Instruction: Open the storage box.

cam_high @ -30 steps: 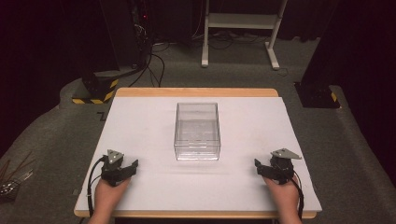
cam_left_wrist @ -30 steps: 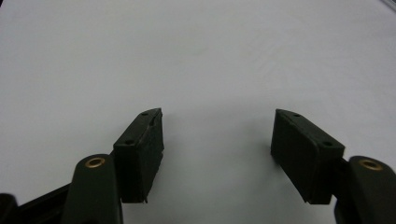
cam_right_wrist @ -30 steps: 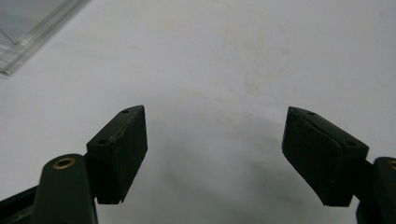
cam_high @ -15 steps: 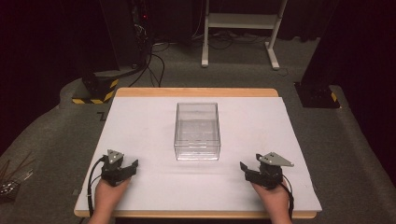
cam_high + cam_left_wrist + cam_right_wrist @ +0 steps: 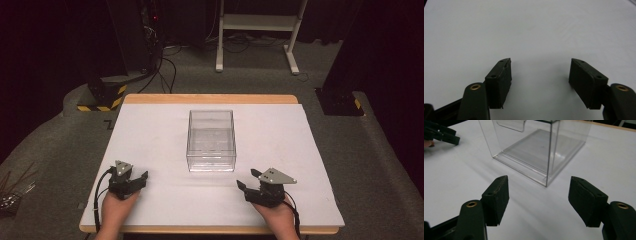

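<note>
A clear plastic box (image 5: 211,140) stands empty and open-topped in the middle of the white table cover (image 5: 280,135). My left gripper (image 5: 140,176) rests near the front left, open, with bare white surface between its jaws (image 5: 540,67). At the front, right of the middle, my right gripper (image 5: 246,178) points left and forward at the box's near right corner (image 5: 541,147). It is open (image 5: 539,185). Its jaws have just been closing a little, with nothing between them. The left gripper (image 5: 441,133) also shows far off in the right gripper view.
The table has a wooden rim (image 5: 210,98) at its far edge. Beyond it on the grey floor are a white stand (image 5: 255,35), black equipment with cables (image 5: 150,60) and a black base (image 5: 340,102). Thin rods (image 5: 12,192) lie on the floor at left.
My right hand has moved left along the front of the table, toward the box's near right corner. The left hand and the box have stayed put.
</note>
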`<state>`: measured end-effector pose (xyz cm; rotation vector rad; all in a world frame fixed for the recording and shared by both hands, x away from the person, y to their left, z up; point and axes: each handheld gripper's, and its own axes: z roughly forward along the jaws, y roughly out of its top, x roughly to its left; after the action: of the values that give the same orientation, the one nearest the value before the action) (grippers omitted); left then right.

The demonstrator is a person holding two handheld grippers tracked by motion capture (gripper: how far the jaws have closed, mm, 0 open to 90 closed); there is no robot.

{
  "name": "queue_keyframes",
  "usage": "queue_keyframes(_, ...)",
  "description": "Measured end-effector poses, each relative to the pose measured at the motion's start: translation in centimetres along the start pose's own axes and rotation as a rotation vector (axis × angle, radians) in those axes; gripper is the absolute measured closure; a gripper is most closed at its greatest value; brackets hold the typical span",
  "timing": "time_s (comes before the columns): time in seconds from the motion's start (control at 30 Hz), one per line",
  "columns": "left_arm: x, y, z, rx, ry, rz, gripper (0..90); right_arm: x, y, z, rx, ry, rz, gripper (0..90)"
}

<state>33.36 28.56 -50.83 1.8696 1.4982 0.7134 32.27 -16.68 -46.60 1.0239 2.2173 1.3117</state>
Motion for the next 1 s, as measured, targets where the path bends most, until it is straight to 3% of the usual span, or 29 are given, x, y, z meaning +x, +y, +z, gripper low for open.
queue_keyframes(0.07,0.0,0.0,0.0,-0.001,0.0,-0.001,34.8,0.2,0.1,0.0,-0.006,0.007,-0.004,34.1)
queue_keyframes(0.2,0.0,0.0,0.0,-0.001,0.0,-0.002,34.9,1.4,0.6,0.6,-0.021,0.081,-0.025,39.4)
queue_keyframes(0.33,0.0,0.0,0.0,0.001,-0.001,0.0,34.9,2.1,1.2,1.4,-0.025,0.092,-0.04,42.5)
queue_keyframes(0.6,0.0,0.0,0.0,0.001,-0.003,-0.003,34.9,2.7,2.8,3.1,-0.054,0.061,-0.032,49.2)
queue_keyframes(1.0,0.0,0.0,0.0,0.0,-0.003,-0.002,35.0,2.6,3.7,5.6,-0.068,0.033,-0.037,53.8)
